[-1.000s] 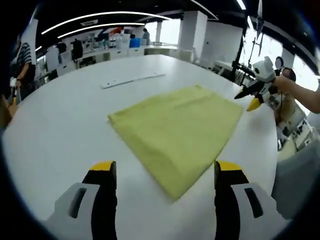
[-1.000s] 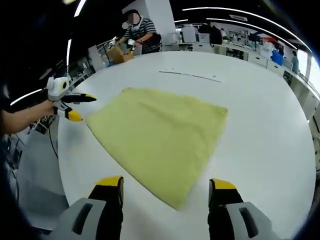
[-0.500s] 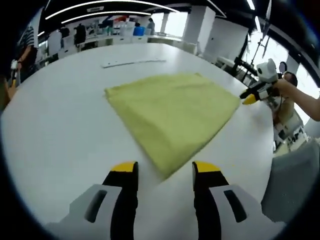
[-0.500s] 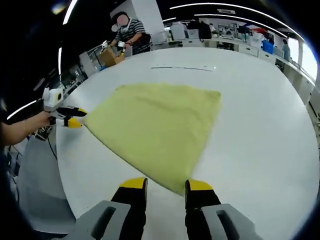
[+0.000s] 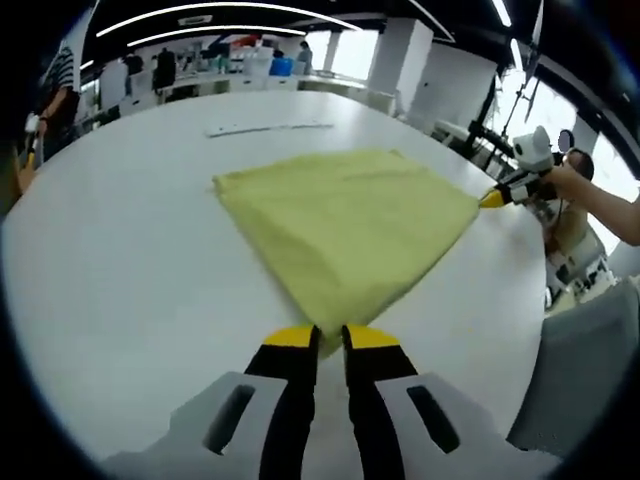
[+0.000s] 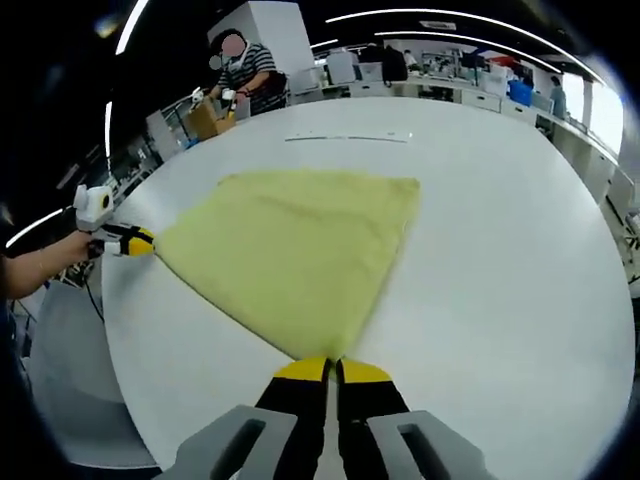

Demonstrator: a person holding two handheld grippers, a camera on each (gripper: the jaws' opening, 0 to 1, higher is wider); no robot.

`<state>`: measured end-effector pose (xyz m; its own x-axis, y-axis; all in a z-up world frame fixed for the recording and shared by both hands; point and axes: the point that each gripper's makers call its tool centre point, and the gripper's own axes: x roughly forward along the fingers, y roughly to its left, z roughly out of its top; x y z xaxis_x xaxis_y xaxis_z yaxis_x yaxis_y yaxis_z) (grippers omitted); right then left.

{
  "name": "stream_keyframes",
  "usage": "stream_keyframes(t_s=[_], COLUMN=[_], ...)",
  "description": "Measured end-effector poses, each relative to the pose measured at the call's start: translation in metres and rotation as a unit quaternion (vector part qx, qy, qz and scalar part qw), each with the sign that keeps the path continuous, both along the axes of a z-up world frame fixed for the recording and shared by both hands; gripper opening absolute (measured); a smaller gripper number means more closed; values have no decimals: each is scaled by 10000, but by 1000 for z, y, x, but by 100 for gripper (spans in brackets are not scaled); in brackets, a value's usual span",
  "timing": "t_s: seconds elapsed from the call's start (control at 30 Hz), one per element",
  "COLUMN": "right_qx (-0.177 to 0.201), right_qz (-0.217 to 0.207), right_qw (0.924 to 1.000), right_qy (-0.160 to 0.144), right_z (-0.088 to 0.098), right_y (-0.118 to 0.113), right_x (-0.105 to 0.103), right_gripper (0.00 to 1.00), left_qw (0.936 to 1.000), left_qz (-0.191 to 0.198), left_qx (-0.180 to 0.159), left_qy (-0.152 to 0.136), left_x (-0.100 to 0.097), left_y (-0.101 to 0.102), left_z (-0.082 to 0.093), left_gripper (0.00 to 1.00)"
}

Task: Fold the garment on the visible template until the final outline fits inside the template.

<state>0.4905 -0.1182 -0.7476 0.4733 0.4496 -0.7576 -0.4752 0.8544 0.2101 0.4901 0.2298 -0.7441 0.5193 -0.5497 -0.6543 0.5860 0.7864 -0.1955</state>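
Yellow garment [image 5: 345, 225], both claws pinching corners

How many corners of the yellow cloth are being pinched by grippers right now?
2. The left gripper is closed on the near corner of the yellow cloth in its view; the right gripper is closed on the opposite side's corner. The other two corners lie free.

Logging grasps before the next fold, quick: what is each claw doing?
Left claw: closed on a corner of the flat yellow-green cloth garment.
Right claw: closed on another corner.
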Motion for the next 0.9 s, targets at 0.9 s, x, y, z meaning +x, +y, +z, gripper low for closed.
stream_keyframes(t_s=[0.9], right_qx=[-46], right_qz=[44], right_qw=[10000], right_qy=[50], right_z=[0], right_y=[-6], right_x=[-30], right_gripper=[0], left_qw=[9999], left_qz=[43], left_qx=[62], left_qy=[116], left_x=[-22], left_y=[1], left_z=[-3], left_gripper=[0])
